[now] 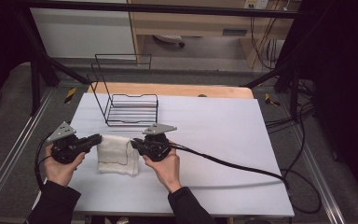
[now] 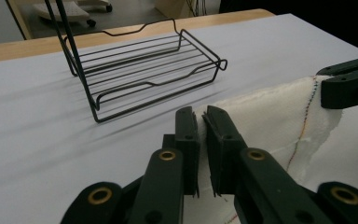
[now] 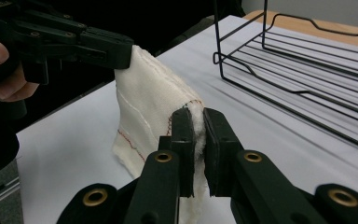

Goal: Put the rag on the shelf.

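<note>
Your left hand-held gripper [image 1: 94, 138] is clenched on one edge of the white cloth [image 1: 116, 154], and your right hand-held gripper [image 1: 133, 144] pinches the opposite edge. The cloth hangs between them over the near left part of the table [image 1: 214, 130], just in front of the black wire rack [image 1: 131, 109].
</note>
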`<state>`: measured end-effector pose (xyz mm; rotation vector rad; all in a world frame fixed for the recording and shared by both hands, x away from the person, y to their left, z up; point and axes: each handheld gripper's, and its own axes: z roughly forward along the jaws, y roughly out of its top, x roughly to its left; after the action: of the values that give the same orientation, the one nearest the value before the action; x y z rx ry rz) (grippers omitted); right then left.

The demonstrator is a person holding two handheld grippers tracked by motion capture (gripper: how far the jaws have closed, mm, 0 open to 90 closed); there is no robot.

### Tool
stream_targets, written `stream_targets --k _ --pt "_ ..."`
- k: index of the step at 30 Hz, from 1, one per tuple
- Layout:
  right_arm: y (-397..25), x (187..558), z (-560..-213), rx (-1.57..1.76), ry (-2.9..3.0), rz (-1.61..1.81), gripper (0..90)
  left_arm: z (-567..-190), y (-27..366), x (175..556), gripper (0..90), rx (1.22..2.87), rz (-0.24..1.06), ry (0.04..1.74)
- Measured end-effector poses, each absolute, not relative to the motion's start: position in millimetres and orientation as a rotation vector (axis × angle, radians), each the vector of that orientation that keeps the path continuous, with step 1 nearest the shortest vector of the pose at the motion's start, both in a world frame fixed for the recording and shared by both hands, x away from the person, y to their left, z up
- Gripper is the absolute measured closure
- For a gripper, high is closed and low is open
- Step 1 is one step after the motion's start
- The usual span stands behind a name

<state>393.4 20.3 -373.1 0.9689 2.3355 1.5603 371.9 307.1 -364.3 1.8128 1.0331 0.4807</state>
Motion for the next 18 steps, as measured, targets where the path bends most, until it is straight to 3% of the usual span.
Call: stream_targets --k 18 --pt "9 388 -349 0.882 2.274 1.591 83.8 -348 300 359 83.5 1.726 0.525 0.985"
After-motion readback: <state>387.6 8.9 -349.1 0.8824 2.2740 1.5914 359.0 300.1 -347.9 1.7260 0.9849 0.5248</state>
